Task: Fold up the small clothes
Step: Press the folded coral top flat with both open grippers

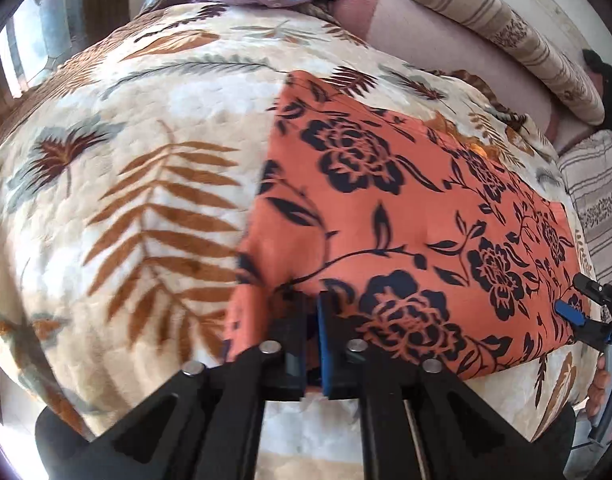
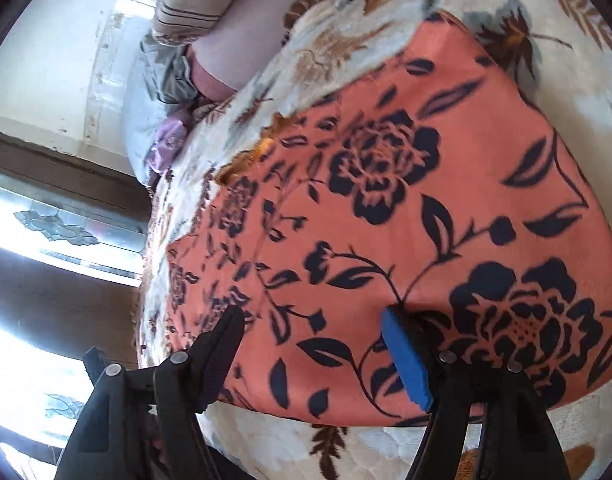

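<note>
- Closest to the left wrist camera, the left gripper (image 1: 311, 320) is sitting with its jaws drawn nearly together at the near edge of the orange flowered garment (image 1: 405, 216); whether cloth is pinched between the pads is too blurred to tell.
- Lying flat on the leaf-patterned blanket (image 1: 146, 184), the garment is spreading away from both grippers, its near hem facing them.
- Over the same hem, the right gripper (image 2: 313, 340) is hovering with its jaws wide apart, gripping nothing.
- Judging by this, the fold is only starting: hem corners are being taken.
- Next, the right jaws probably need to be closing on the hem before both corners are lifted and carried to the far edge.
- Both grippers are pointing steeply down at the bed.
</note>
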The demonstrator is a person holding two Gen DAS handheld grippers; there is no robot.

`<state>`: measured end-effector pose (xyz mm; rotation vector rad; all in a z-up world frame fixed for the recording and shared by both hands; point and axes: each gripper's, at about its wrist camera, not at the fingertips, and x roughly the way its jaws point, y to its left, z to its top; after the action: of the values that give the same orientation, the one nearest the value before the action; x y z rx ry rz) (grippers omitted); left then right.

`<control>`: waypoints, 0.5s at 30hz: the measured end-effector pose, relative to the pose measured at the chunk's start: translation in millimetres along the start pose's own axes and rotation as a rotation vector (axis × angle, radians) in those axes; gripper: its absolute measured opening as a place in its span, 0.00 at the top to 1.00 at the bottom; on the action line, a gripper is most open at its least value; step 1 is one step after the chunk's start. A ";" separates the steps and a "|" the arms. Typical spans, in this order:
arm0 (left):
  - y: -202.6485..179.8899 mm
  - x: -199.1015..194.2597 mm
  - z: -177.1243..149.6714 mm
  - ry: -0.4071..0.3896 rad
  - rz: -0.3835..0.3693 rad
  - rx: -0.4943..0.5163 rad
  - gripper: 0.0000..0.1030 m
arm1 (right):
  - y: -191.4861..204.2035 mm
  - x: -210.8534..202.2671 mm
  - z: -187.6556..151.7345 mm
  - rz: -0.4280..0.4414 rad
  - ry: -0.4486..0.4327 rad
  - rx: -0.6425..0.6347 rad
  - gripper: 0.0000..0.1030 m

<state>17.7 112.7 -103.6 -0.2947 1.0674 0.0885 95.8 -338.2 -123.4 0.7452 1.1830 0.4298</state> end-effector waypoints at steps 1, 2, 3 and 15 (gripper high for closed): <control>7.3 -4.3 3.4 0.010 -0.025 -0.026 0.96 | -2.0 -2.1 0.3 0.012 -0.005 0.008 0.28; 11.2 -7.1 9.0 0.020 -0.046 -0.039 0.94 | -3.2 -1.9 1.3 0.014 -0.003 0.011 0.28; 11.6 -8.5 16.2 0.025 -0.054 -0.041 0.79 | -4.4 -2.7 1.3 0.018 0.001 0.012 0.28; 12.0 86.1 154.0 0.078 -0.107 -0.108 0.70 | -9.8 -9.2 -1.6 0.034 0.011 0.007 0.28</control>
<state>187.5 161.3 -112.2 -0.4557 1.1243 0.0390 90.4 -350.7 -124.6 0.7708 1.1841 0.4585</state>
